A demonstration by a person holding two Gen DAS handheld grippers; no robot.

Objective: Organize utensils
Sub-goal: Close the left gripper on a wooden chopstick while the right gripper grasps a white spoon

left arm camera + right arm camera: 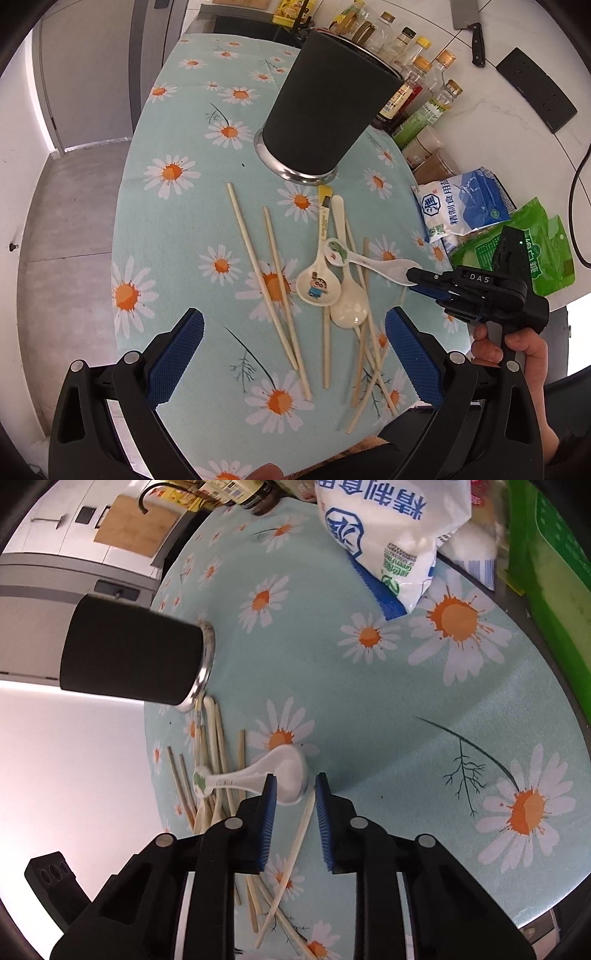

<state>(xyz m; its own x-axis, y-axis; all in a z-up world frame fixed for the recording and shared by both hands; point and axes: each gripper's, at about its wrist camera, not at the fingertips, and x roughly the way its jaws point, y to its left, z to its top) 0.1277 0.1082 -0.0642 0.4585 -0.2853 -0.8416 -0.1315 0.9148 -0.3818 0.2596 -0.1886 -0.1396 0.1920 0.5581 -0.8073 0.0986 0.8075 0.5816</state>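
A black utensil cup (325, 107) with a steel base stands on the daisy tablecloth (177, 229). In front of it lie several pale chopsticks (258, 266) and three white spoons: a cartoon-boy spoon (317, 286), a plain spoon (349, 302) and a green-print spoon (365, 258). My left gripper (295, 354) is open and empty above the chopsticks. My right gripper (415, 282) has its jaws around the bowl of the green-print spoon (284, 775), fingers (267, 812) a little apart, and the spoon still rests on the cloth. The cup also shows in the right wrist view (136, 653).
Sauce and oil bottles (417, 81) line the table's far right edge. A white-and-blue salt bag (461, 203) and green packets (524, 243) lie at the right. A cleaver (469, 26) hangs on the wall. The table edge drops off on the left.
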